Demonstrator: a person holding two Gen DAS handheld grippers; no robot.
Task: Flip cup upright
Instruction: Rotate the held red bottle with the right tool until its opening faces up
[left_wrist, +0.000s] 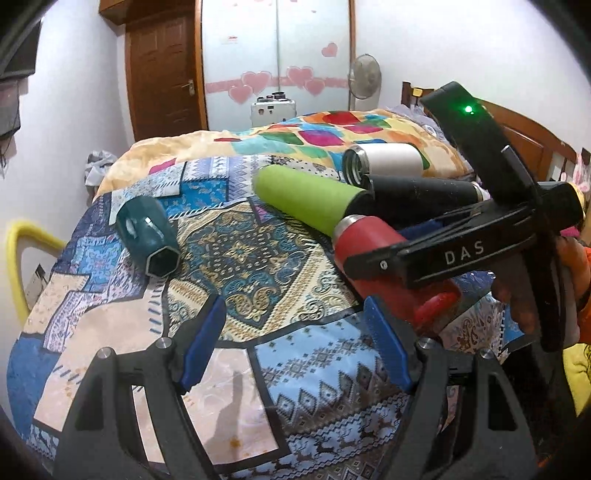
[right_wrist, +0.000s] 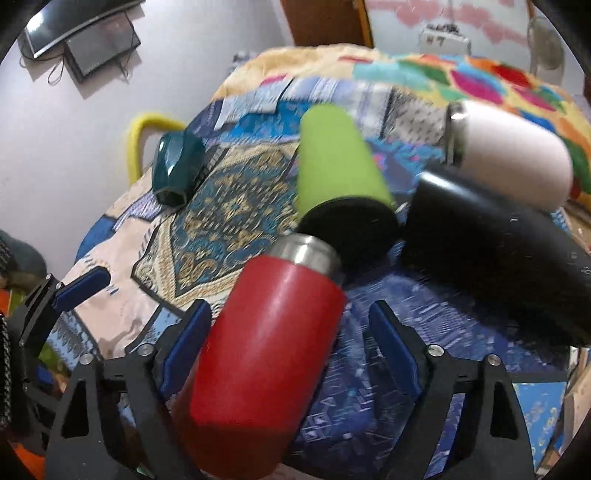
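Note:
A red cup with a steel rim lies on its side on the patterned bedspread. My right gripper is open around it, one blue pad on each side, with a gap on the right. In the left wrist view the red cup lies under the right gripper. My left gripper is open and empty over the bedspread, left of the red cup. A green cup, a black cup, a white cup and a teal hexagonal cup also lie on their sides.
A colourful quilt is bunched at the far side of the bed. A wooden headboard stands at the right. A yellow chair back is beside the bed on the left. A door and wardrobe stand behind.

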